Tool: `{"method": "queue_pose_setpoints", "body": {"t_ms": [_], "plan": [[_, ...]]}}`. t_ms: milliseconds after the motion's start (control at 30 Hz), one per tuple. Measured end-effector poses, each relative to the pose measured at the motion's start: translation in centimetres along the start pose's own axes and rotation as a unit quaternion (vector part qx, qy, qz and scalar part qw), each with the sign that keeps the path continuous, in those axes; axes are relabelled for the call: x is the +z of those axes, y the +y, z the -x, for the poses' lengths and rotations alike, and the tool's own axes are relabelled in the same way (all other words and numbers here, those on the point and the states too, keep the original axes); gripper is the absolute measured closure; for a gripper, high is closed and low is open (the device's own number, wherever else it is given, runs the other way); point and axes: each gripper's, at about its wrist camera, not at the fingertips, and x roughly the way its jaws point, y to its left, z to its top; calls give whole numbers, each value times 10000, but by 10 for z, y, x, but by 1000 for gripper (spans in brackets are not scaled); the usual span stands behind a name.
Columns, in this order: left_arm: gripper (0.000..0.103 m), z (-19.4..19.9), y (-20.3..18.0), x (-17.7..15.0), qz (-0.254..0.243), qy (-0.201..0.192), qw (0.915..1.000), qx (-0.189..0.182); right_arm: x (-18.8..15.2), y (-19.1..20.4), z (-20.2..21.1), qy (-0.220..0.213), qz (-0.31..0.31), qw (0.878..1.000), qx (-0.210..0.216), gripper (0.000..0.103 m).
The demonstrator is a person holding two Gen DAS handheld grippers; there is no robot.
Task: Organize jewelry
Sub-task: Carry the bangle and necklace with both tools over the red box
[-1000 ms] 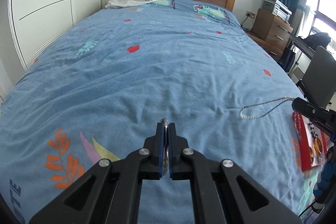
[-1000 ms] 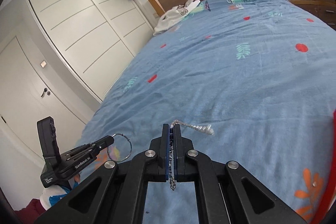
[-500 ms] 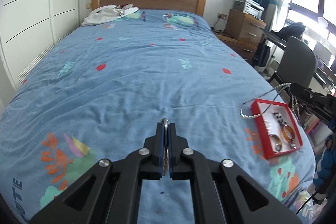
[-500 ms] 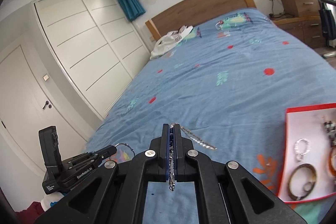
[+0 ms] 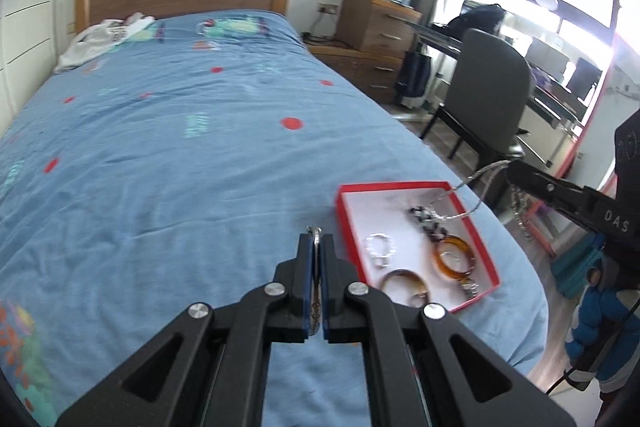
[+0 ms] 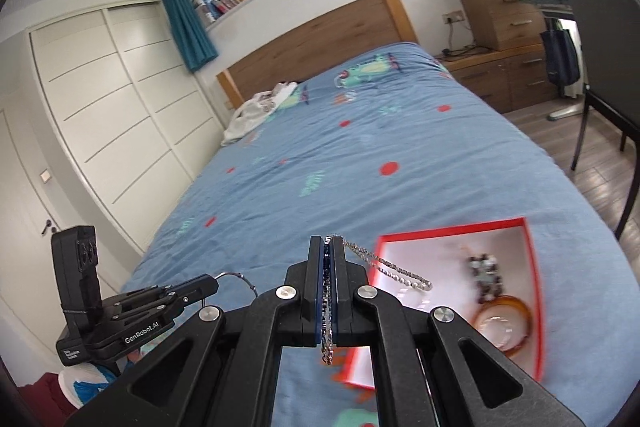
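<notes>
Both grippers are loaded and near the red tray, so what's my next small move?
Probably carry the right gripper a little further over the red tray before releasing. Its jaws are shut on the silver chain, whose loop only hangs over the tray's near edge. The left gripper, shut on the ring, can wait.

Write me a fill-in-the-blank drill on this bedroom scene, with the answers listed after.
1. The left gripper has its jaws shut on a thin metal ____.
2. The silver chain necklace is pinched by the ____ gripper.
3. The shallow jewelry box on the blue patterned bedspread has a rim coloured ____.
4. The amber translucent bangle lies ____ that box.

Missing words: ring; right; red; inside
</notes>
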Motion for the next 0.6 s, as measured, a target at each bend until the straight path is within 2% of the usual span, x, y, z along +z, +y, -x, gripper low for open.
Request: {"method": "queue_pose_setpoints", "body": {"t_ms": [200,367,600], "plan": [[100,-66,-56,1,-221,381,9985,-323,-8,-57,-11,260,-246,9988,-324,100],[100,-105,-81,-4,-346,649,9965,-386,-22,-87,-28,449,-442,9971,-432,100],[100,-129,-97,-16,-561,743,9952,-299,-42,-111,-39,632,-525,9946,-628,100]]}}
